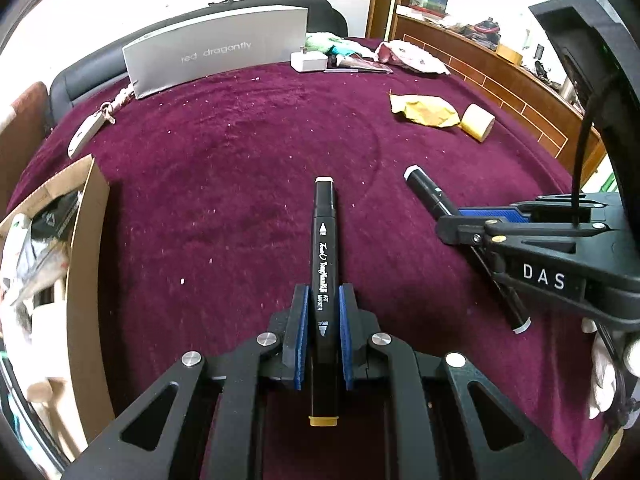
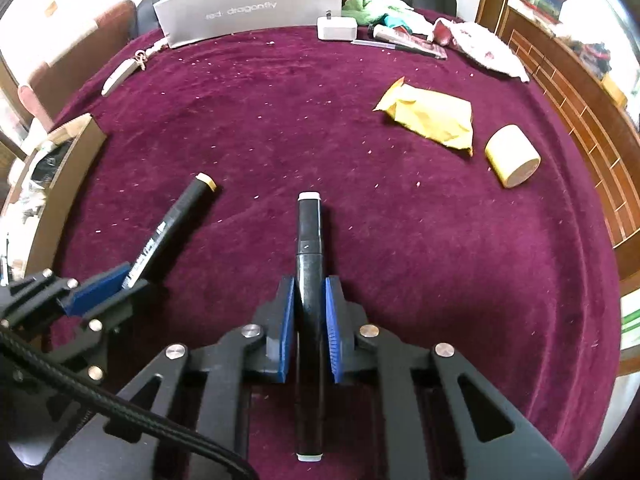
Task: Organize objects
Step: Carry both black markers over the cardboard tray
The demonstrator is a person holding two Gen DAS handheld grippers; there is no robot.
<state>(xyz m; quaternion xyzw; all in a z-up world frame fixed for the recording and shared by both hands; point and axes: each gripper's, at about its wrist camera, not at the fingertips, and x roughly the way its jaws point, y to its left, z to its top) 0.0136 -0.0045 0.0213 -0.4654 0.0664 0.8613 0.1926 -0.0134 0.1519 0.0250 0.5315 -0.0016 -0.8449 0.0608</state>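
Observation:
My left gripper (image 1: 323, 300) is shut on a black art marker (image 1: 323, 240) that has a white far end and a yellow near end. The marker runs straight along the fingers over the maroon cloth (image 1: 224, 160). To its right, my right gripper (image 1: 456, 220) grips a second black marker (image 1: 426, 190). In the right wrist view, the right gripper (image 2: 309, 288) is shut on that black marker (image 2: 309, 232), which has white caps at both ends. The left gripper (image 2: 120, 284) shows at the lower left, holding the yellow-tipped marker (image 2: 180, 216). Whether either marker rests on the cloth I cannot tell.
An open cardboard box (image 1: 90, 264) with several items stands at the left edge. A grey "red dragonfly" box (image 1: 216, 48) stands at the back. A crumpled yellow envelope (image 2: 432, 118) and a yellow tape roll (image 2: 512, 156) lie at the right. A white charger (image 2: 337, 27) and clutter lie far back.

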